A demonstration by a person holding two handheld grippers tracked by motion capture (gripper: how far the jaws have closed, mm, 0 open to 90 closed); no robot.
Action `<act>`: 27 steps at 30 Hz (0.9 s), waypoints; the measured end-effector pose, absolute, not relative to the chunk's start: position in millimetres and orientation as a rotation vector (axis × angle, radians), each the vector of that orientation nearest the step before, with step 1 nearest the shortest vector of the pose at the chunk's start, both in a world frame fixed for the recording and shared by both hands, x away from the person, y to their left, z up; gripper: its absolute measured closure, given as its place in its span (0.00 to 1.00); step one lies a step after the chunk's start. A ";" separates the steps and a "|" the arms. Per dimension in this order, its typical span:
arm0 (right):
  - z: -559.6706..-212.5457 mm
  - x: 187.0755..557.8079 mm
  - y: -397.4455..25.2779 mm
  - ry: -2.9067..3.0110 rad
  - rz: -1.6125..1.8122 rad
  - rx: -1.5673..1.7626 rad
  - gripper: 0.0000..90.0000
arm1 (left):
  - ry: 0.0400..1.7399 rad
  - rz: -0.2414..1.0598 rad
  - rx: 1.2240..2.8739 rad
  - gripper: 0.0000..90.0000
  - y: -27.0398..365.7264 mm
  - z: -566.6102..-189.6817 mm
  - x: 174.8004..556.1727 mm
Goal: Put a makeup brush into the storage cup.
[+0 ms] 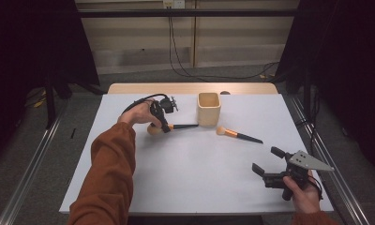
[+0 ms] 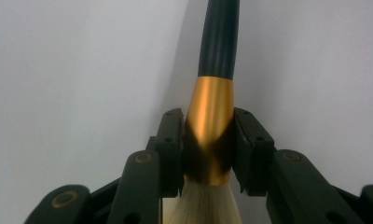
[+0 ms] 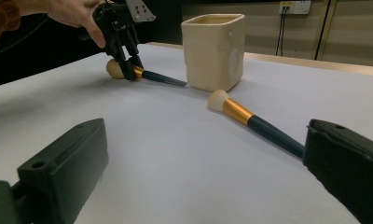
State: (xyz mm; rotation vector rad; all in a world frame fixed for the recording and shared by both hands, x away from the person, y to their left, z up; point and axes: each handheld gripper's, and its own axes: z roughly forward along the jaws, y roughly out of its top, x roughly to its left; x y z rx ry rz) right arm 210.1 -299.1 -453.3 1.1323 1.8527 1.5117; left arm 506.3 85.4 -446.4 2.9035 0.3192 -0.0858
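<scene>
Two makeup brushes with dark handles, gold ferrules and pale bristles lie on the white table [image 1: 190,173]. My left gripper [image 1: 166,127] is shut on the gold ferrule of the left brush [image 1: 176,126], seen close up as brush [image 2: 210,126] between the jaws; from the right gripper view the left gripper [image 3: 131,70] presses down on that brush [image 3: 149,74]. The second brush [image 1: 237,135] lies loose right of the cream cup [image 1: 209,108], also brush [image 3: 250,119] and cup [image 3: 215,49]. My right gripper [image 1: 264,161] hovers open near the front right corner, a little short of the loose brush.
The cream square cup stands upright mid-table toward the back, its mouth empty as far as I see. A wooden strip [image 1: 190,88] edges the table's far side. Cables [image 1: 176,56] run along the floor behind. Dark curtains flank both sides.
</scene>
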 end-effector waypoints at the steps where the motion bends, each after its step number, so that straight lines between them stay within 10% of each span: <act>1: -453.3 210.2 -299.0 1.853 1.513 1.134 0.00 | 0.339 -0.091 2.898 0.74 86.2 -447.0 505.8; 27: -453.7 212.2 -297.5 1.851 1.510 1.139 0.00 | 0.634 -0.193 2.679 0.74 127.9 -439.0 489.3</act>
